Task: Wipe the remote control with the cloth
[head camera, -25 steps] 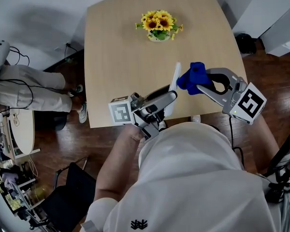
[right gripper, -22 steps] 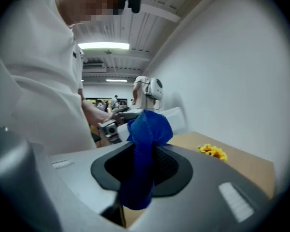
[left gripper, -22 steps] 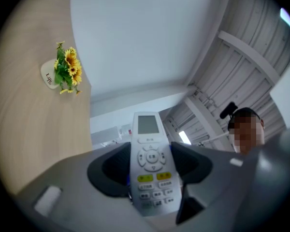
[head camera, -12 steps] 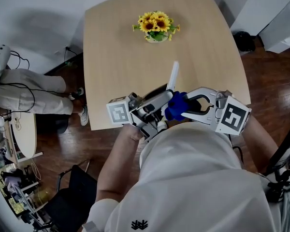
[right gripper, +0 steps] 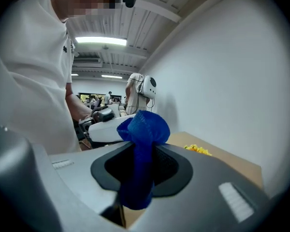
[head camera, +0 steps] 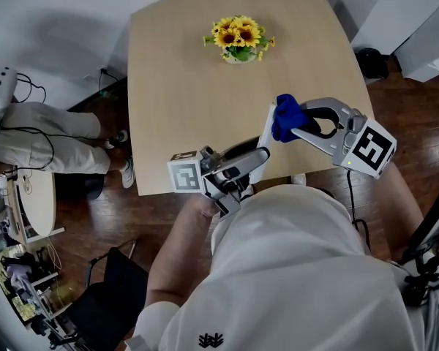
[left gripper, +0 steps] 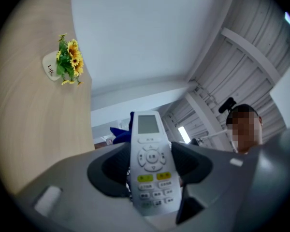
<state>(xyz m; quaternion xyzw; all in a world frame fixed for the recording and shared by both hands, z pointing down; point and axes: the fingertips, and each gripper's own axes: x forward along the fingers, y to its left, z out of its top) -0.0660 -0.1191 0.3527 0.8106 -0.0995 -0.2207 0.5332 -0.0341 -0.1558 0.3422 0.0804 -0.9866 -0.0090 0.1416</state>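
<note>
remote control: rigid, light, smooth plastic, likely slippery. clamped at the button end between the closed jaws of left gripper, screen end projecting past the tips. best held by the long edges, clear of the keys. cloth: soft, limp, bunched. pinched in the jaws of right gripper, wad bulging beyond the tips, just beside the remote's far end, above the bench.
</note>
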